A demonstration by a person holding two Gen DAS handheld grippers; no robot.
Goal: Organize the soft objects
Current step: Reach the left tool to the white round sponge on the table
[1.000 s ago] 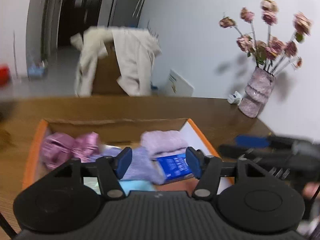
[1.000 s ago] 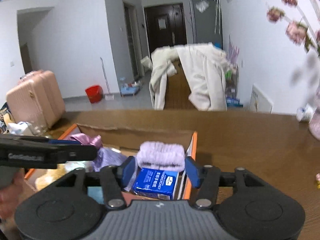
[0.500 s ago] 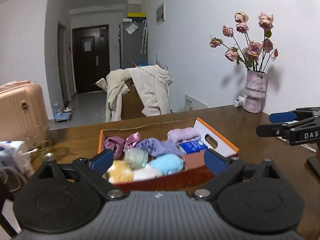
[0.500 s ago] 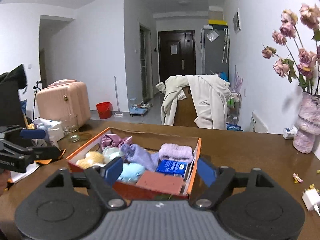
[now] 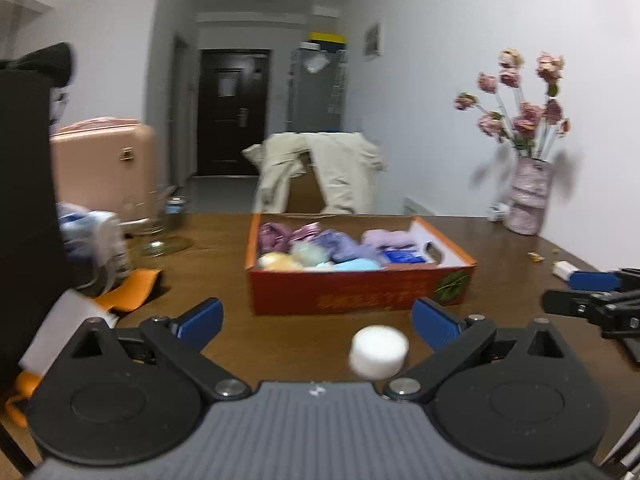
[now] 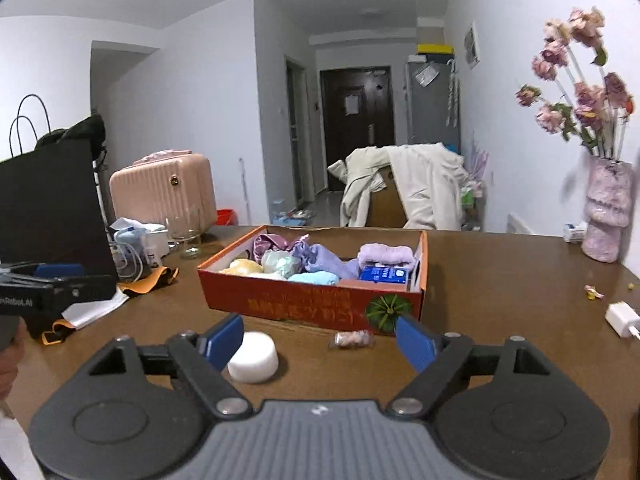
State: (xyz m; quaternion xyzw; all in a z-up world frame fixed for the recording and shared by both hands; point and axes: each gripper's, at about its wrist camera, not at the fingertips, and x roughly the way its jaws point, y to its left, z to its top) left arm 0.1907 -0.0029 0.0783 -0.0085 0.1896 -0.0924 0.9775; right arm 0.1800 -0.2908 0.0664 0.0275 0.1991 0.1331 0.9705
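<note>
Item: orange box (image 6: 316,304) of soft objects, mid-table, packed with rolled cloths (image 6: 320,260) and a blue packet (image 6: 382,274). Outstanding: one white foam puck (image 6: 253,357) on the bare table near the front edge, just before the box. Our left gripper (image 5: 316,320) is spread wide and empty; our right gripper (image 6: 320,340) is opening, its left pad beside the puck, not pressing. We judge it best to centre on the puck, close gently, then lift clear over the box wall.
</note>
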